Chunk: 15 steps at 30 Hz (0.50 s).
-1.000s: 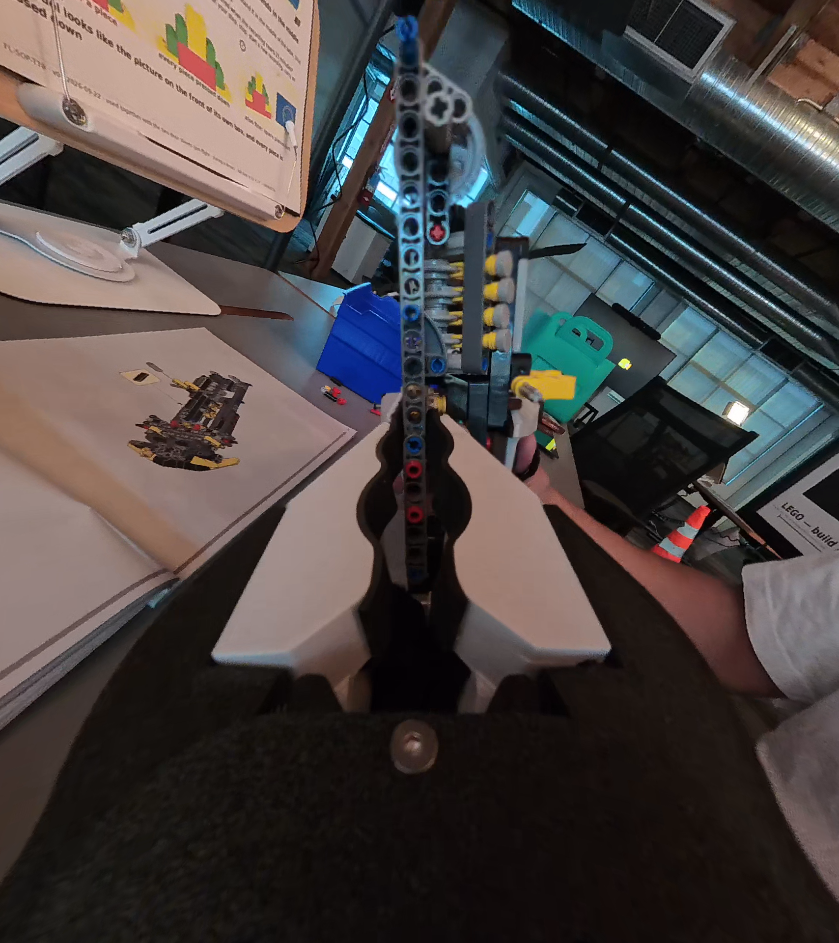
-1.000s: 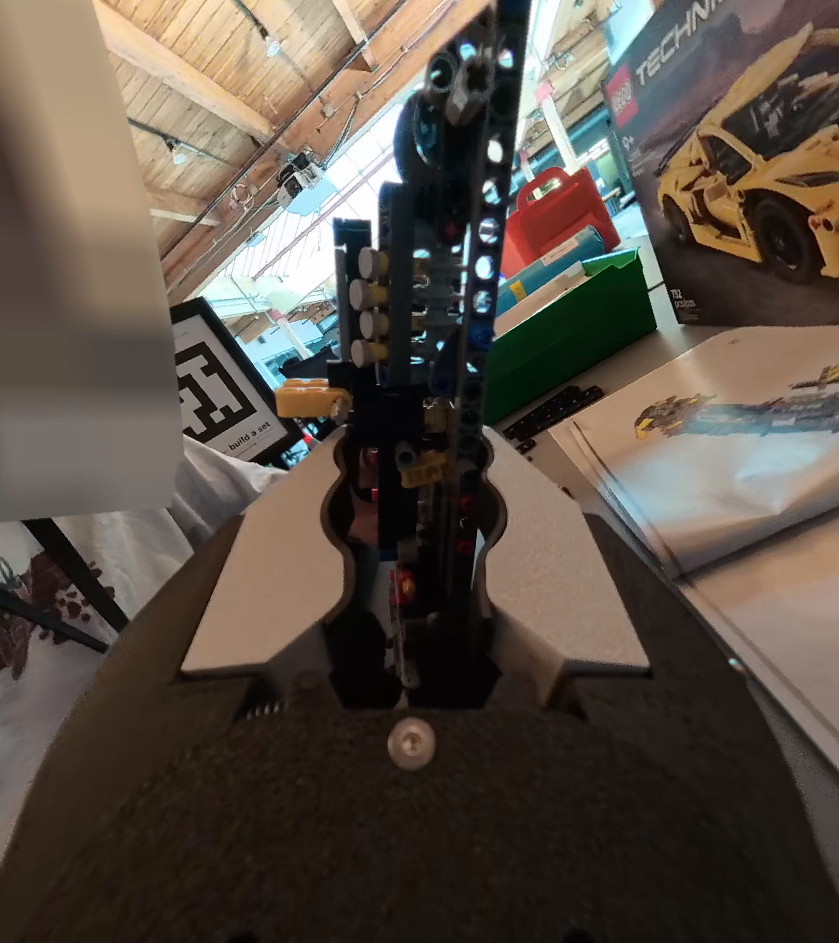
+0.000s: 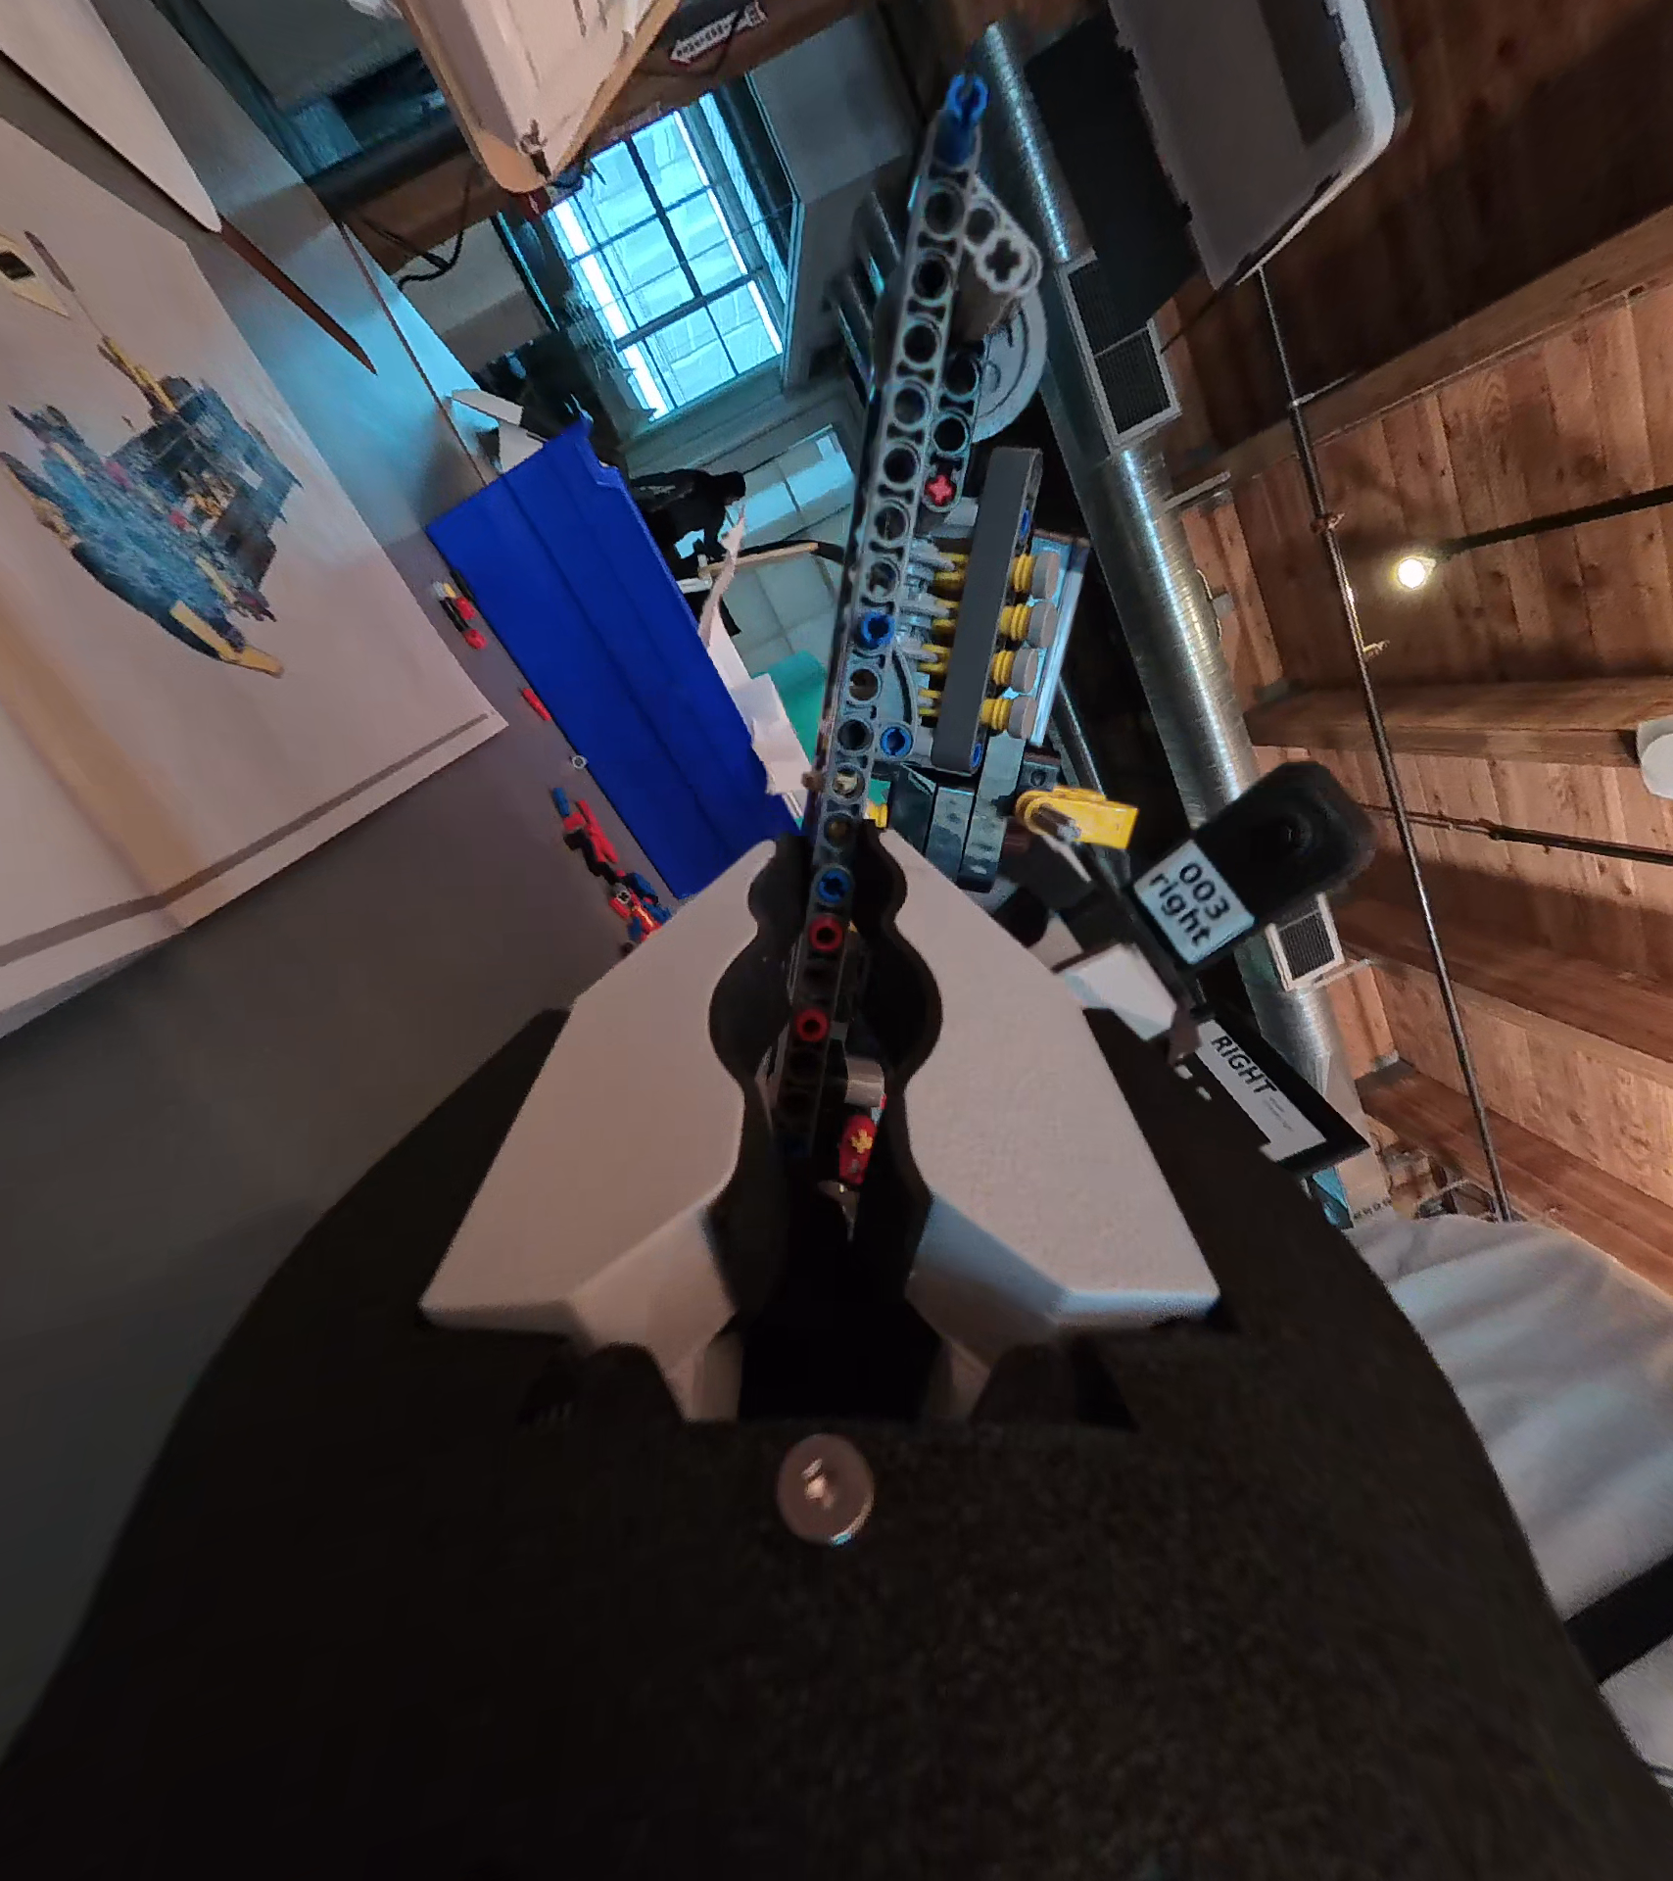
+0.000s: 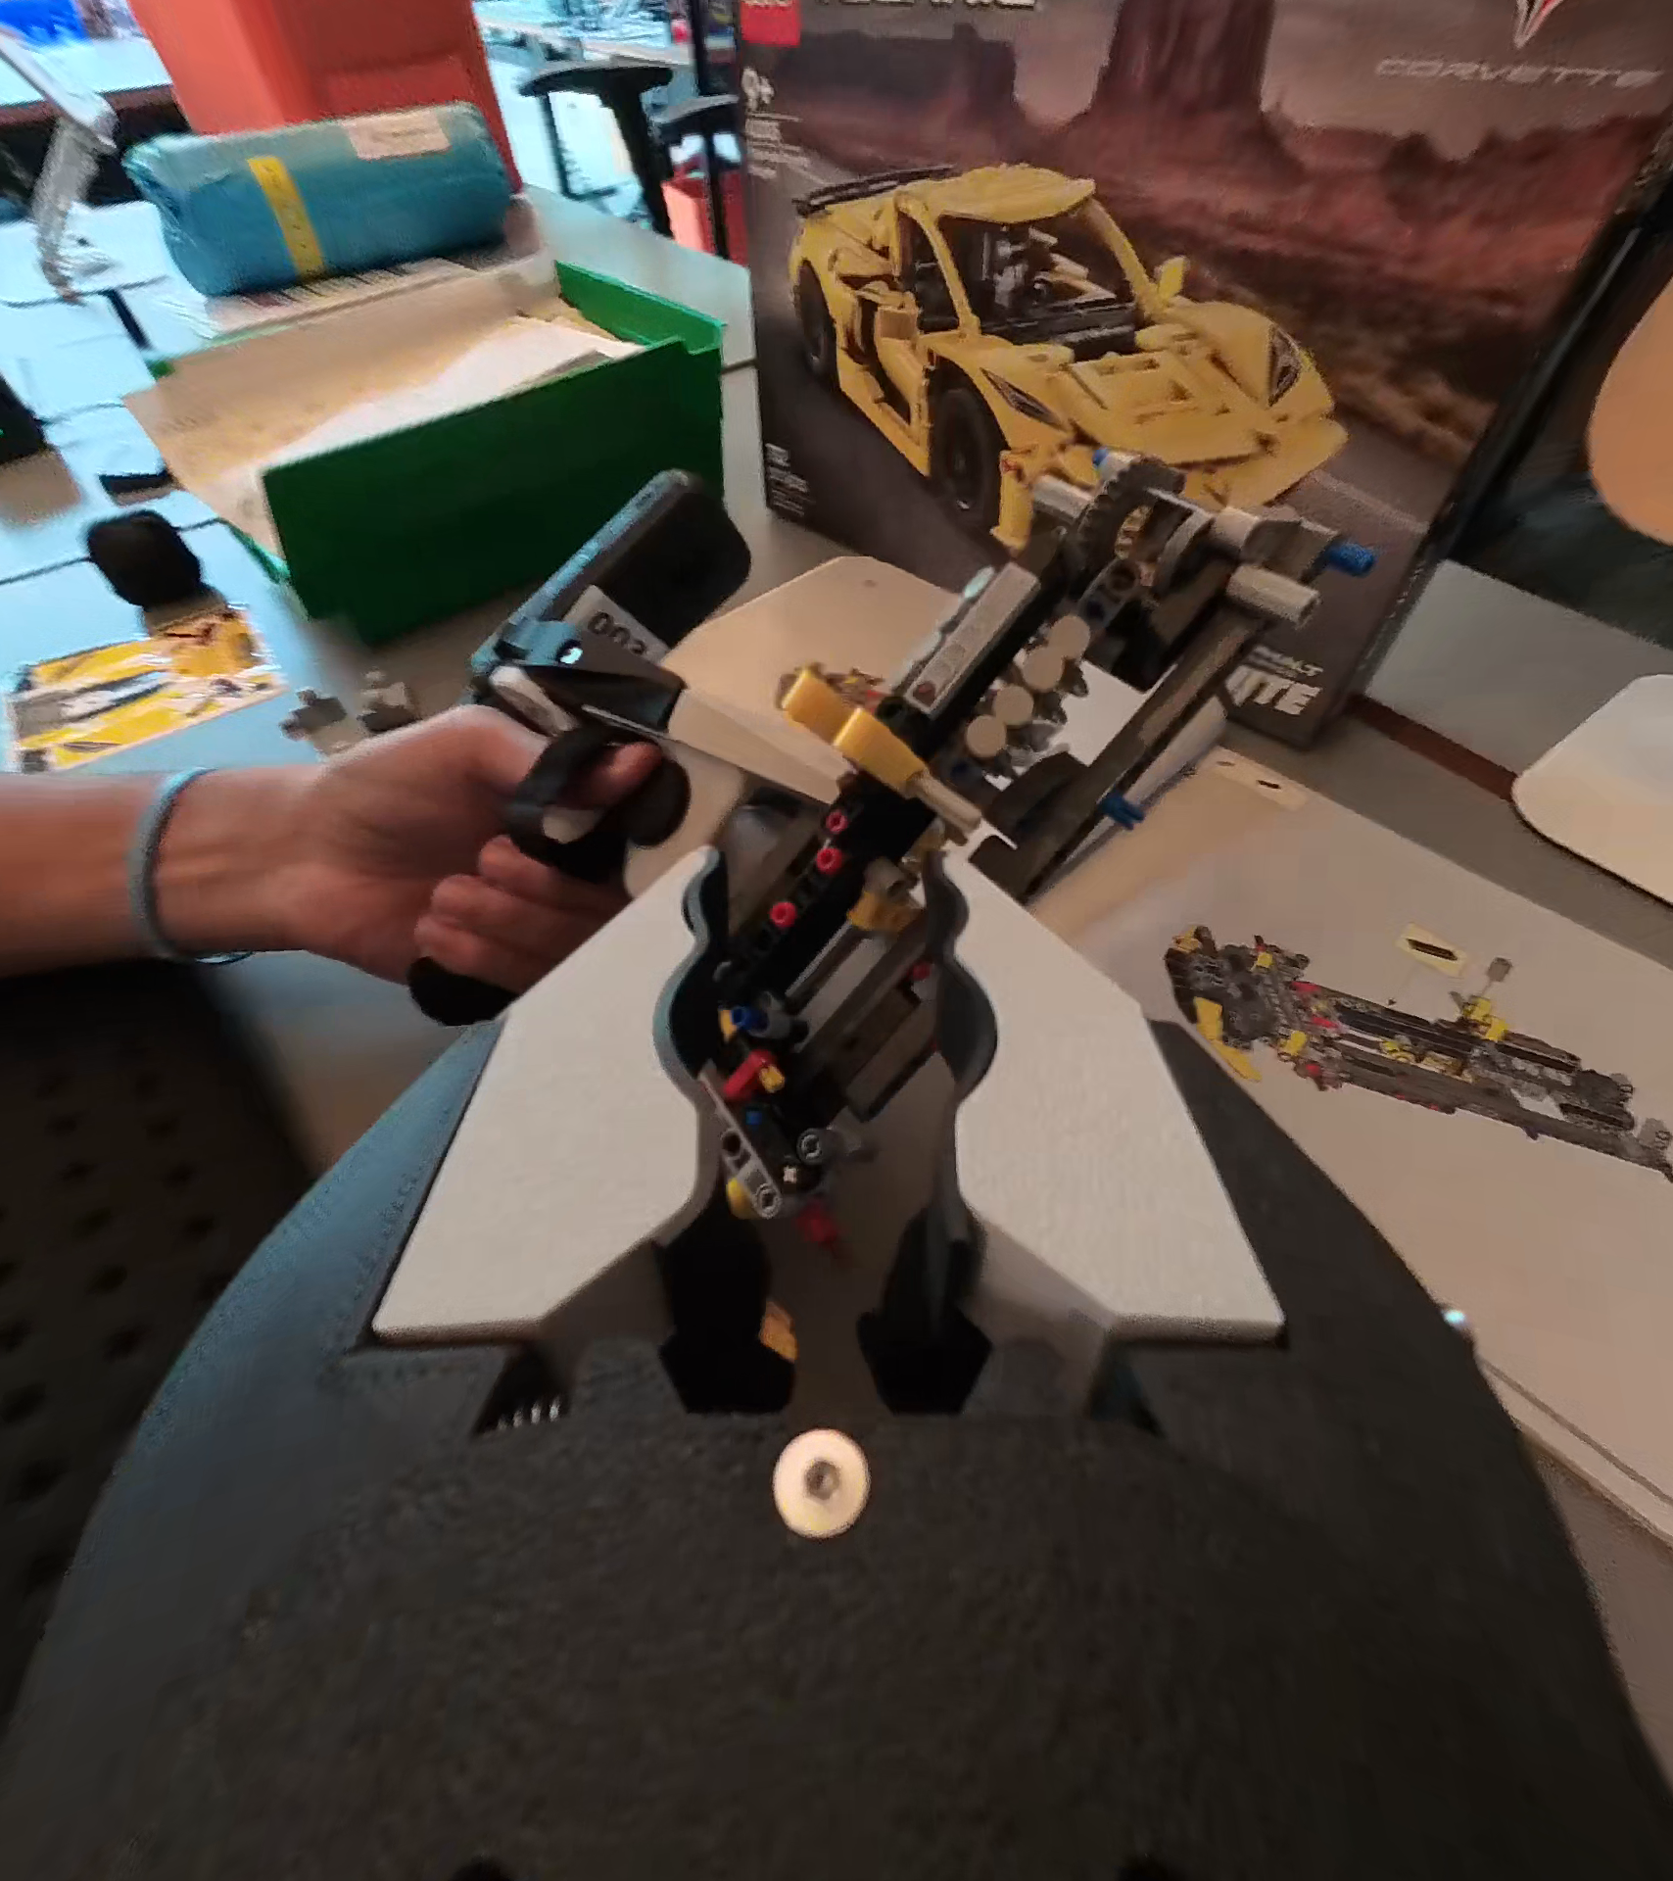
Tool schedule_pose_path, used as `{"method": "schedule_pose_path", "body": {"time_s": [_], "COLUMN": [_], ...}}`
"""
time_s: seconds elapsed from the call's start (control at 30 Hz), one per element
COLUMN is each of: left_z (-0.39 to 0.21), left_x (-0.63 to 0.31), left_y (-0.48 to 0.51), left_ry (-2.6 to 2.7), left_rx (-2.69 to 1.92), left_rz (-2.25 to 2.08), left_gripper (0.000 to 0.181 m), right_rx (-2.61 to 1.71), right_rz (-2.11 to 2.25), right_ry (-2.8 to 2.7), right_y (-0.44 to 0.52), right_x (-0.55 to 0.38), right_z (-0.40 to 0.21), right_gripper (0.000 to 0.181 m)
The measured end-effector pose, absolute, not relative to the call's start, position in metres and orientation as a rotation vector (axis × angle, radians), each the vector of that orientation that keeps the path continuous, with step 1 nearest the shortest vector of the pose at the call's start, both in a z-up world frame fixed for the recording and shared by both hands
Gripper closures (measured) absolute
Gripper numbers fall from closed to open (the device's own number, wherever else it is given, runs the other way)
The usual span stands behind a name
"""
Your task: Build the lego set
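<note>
Both hand-held grippers, left (image 3: 827, 921) and right (image 4: 817, 977), were clamped on the Technic chassis (image 4: 1016, 672), raised above the instruction booklet (image 4: 1423, 1120), probably for comparison.

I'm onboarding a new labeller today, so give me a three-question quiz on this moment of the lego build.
1. True or false: the left gripper is shut on the lego assembly.
2. What colour is the bin left of the set's box? A green, B red, C white
3. What printed thing lies open under the right gripper?

Key: 1 true; 2 A; 3 the instruction booklet.
</note>
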<state>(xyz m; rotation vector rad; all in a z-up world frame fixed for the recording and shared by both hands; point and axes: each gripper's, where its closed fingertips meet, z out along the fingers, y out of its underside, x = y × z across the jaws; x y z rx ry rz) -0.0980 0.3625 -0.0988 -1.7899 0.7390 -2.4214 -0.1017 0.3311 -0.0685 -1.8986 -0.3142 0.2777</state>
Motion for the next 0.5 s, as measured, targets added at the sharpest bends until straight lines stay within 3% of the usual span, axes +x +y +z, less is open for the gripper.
{"method": "schedule_pose_path", "body": {"time_s": [0.03,0.2,0.3,0.4,0.5], "left_z": [-0.098,-0.091,-0.093,-0.097,-0.101], "left_x": [-0.098,-0.104,-0.109,-0.109,-0.110], "left_y": [0.361,0.343,0.325,0.313,0.306], "left_ry": [0.751,0.843,0.998,1.110,1.205], "left_rx": [-1.783,-1.766,-1.777,-1.773,-1.781], "left_rz": [-2.428,-2.629,-2.685,-2.651,-2.631], "left_gripper": [0.174,0.174,0.175,0.175,0.174], "right_rx": [-1.895,-1.892,-2.017,-1.974,-1.921], "right_rz": [0.312,0.379,0.628,0.928,1.074], "right_ry": [-0.318,-0.331,-0.357,-0.327,-0.270], "right_y": [0.327,0.309,0.300,0.295,0.295], "right_x": [-0.101,-0.075,-0.081,-0.102,-0.107], "right_z": [-0.062,-0.051,-0.085,-0.098,-0.102], "right_gripper": [0.145,0.145,0.123,0.129,0.154]}}
